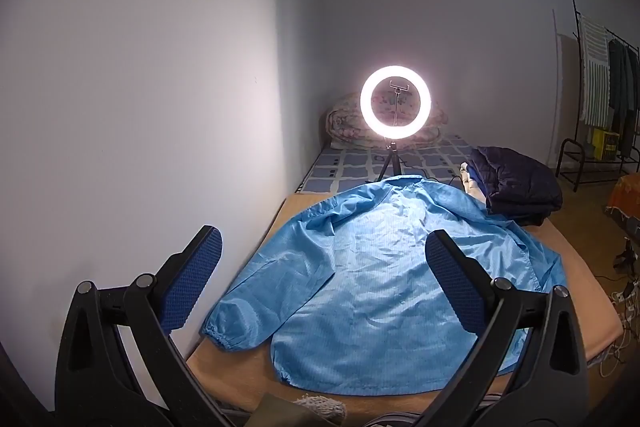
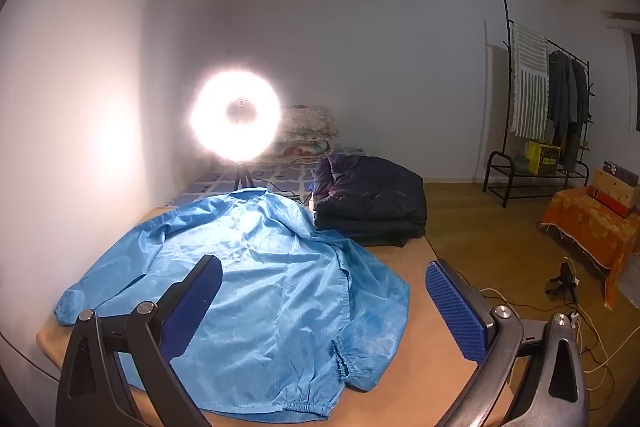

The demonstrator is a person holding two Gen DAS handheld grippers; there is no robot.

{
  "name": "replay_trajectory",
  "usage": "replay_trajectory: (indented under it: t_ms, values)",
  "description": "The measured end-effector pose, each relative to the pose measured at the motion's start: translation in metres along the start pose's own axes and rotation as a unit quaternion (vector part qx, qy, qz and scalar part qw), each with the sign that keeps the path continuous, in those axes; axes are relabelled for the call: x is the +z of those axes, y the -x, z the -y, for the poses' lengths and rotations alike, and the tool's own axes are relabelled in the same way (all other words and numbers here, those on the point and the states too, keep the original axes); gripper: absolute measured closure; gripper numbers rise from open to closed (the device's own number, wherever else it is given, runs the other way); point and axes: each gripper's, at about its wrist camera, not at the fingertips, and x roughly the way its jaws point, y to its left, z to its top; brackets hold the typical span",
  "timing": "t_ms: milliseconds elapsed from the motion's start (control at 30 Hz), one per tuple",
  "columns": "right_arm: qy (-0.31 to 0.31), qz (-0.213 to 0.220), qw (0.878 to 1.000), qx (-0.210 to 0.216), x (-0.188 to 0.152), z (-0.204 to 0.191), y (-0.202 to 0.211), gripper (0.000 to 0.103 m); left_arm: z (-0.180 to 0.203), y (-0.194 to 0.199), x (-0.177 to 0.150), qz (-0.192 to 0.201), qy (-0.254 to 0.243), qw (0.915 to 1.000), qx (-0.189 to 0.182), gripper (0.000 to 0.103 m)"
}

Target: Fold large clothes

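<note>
A large light-blue jacket (image 1: pixel 360 279) lies spread on a tan-covered bed (image 1: pixel 240 371), back up, collar toward the far end, both sleeves folded in along its sides. My left gripper (image 1: pixel 324 279) hovers open above the jacket's near half, with nothing between its blue pads. In the right wrist view the same jacket (image 2: pixel 256 291) fills the left and middle. My right gripper (image 2: pixel 324 303) stands open over its right sleeve and cuff (image 2: pixel 348 367), apart from the cloth.
A lit ring light on a tripod (image 1: pixel 395 101) stands just beyond the collar. A folded dark-blue quilted coat (image 2: pixel 372 199) lies at the bed's far right. A wall runs along the left. A clothes rack (image 2: pixel 544 107), an orange-covered seat (image 2: pixel 592 223) and floor cables (image 2: pixel 580 323) are to the right.
</note>
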Motion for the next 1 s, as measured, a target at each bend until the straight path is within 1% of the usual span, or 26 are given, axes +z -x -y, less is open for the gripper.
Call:
replay_trajectory:
  t_ms: [200,267,300,533,767,1000]
  values:
    - [-0.001,0.001,1.000,-0.001,0.001,-0.001,0.000,0.000,0.000,0.001,0.001,0.001,0.002,1.0000,0.001,0.000]
    - [-0.001,0.002,1.000,-0.001,0.001,-0.001,0.000,0.000,0.001,-0.001,0.004,0.002,0.003,1.0000,0.001,0.000]
    - [-0.001,0.002,1.000,-0.001,0.001,-0.001,0.001,0.000,-0.001,0.005,0.012,0.002,0.004,1.0000,0.002,0.000]
    - [0.000,0.004,1.000,0.000,0.004,-0.001,0.003,0.000,-0.003,0.005,0.010,0.004,0.004,1.0000,0.001,0.000]
    - [0.000,0.005,1.000,0.000,0.004,-0.001,0.004,0.000,-0.006,0.007,0.019,0.005,0.005,1.0000,0.001,0.000]
    - [0.001,0.005,1.000,0.000,0.006,-0.002,0.007,0.000,-0.007,0.008,0.016,0.006,0.007,1.0000,0.000,0.000]
